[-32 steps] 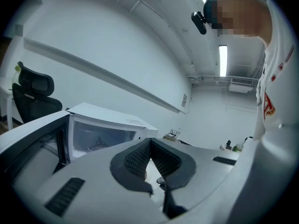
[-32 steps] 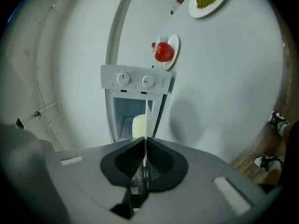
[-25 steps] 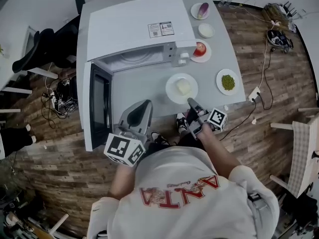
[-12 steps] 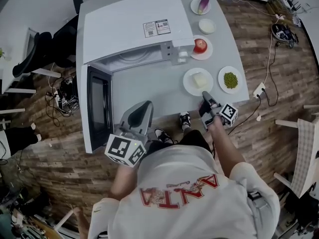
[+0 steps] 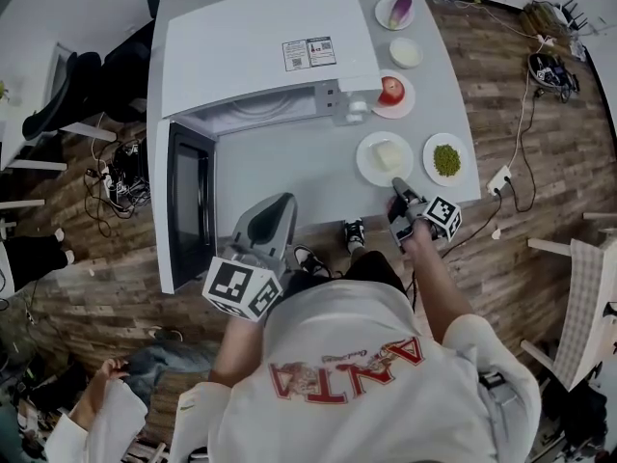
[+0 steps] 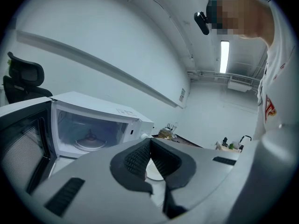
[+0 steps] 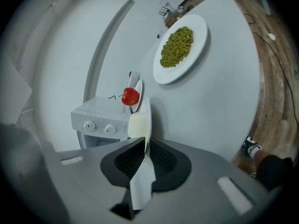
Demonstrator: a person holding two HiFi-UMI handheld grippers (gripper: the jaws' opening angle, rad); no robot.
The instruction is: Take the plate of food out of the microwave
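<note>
The white plate (image 5: pixel 371 167) with a pale yellow block of food (image 5: pixel 387 154) sits on the grey table (image 5: pixel 289 172), right of the microwave (image 5: pixel 255 51). My right gripper (image 5: pixel 396 185) is shut on its near rim. In the right gripper view the plate (image 7: pixel 146 107) stands edge-on between the closed pads of that gripper (image 7: pixel 142 146), the food (image 7: pixel 138 125) on its left face. The microwave's door (image 5: pixel 191 205) hangs open and its turntable (image 6: pixel 91 143) is bare. My left gripper (image 5: pixel 286 201) hovers at the table's front edge; in its own view it (image 6: pixel 149 143) is shut on nothing.
A plate of green peas (image 5: pixel 444 159) lies just right of the food plate. Behind them are a plate with a tomato (image 5: pixel 391 92), a white dish (image 5: pixel 406 52) and a plate with something purple (image 5: pixel 396 12). Another person (image 5: pixel 96 422) crouches at lower left.
My right gripper has carried the plate of food rightward across the table, from in front of the microwave to beside the peas plate. The left gripper has stayed put.
</note>
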